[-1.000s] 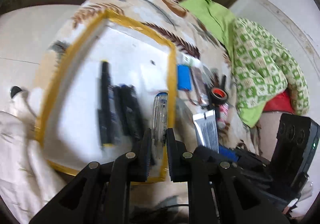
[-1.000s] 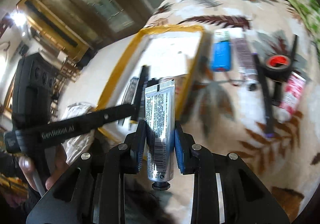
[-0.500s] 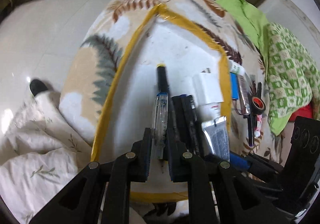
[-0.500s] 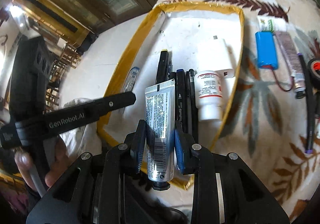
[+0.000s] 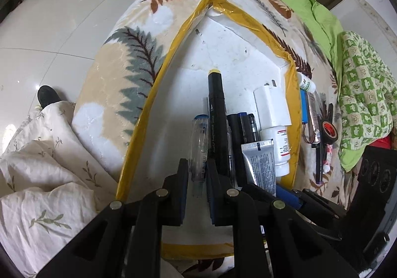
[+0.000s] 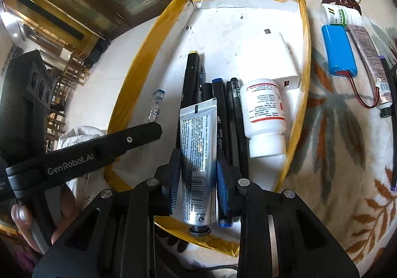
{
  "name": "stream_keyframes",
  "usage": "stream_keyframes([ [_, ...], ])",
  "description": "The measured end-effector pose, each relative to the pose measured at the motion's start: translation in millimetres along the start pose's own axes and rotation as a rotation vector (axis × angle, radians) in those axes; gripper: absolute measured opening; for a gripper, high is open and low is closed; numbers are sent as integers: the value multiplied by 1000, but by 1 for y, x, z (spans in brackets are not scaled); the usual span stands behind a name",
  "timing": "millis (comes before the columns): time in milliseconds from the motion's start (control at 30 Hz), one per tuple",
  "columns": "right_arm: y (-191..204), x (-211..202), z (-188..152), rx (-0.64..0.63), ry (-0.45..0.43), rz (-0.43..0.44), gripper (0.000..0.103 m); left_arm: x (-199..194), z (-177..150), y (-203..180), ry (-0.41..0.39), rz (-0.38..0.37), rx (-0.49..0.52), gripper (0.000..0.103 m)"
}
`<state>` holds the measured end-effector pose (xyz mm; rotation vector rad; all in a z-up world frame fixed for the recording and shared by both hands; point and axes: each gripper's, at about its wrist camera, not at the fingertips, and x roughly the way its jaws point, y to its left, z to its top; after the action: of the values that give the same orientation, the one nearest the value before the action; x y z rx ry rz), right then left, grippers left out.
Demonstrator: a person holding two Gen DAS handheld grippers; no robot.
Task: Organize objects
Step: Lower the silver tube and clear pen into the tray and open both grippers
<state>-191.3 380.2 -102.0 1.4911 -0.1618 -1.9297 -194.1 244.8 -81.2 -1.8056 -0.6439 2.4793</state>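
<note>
Two grippers, each loaded, both over the white foam tray with yellow-taped rim (image 5: 158, 84). Left wrist view: left gripper (image 5: 196, 173) has its fingers clamped on a clear plastic pen with blue cap (image 5: 199, 144), held just left of the long black marker with yellow end (image 5: 217, 114) that lies in the tray; whether the pen touches the tray floor I cannot tell. Beside the marker lie several dark pens (image 5: 242, 134), a white charger block (image 5: 271, 109) and a white pill bottle with red-edged label (image 5: 279, 151). Right wrist view: right gripper (image 6: 197, 178) has its fingers clamped on a silver squeeze tube with black print and barcode (image 6: 198, 161), cap toward the camera, hanging over the row of dark pens. Outside the tray, on the leaf-patterned blanket (image 6: 335, 166), wait a blue battery pack with red wire (image 6: 338, 51) and a pinkish tube (image 6: 372, 59). Judged step: placing both items in the tray. Next move calls for lowering each to a bare patch, then opening the fingers.
</note>
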Motion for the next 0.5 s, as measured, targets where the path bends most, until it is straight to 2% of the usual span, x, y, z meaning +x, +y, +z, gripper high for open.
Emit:
stream_keyframes([
  [267,11,8,-5,-39,-13,-53,26,3,-1,-1,8,15,3,13],
  [500,5,14,-6,-22,4,-61,27,6,0,-2,24,21,6,13],
])
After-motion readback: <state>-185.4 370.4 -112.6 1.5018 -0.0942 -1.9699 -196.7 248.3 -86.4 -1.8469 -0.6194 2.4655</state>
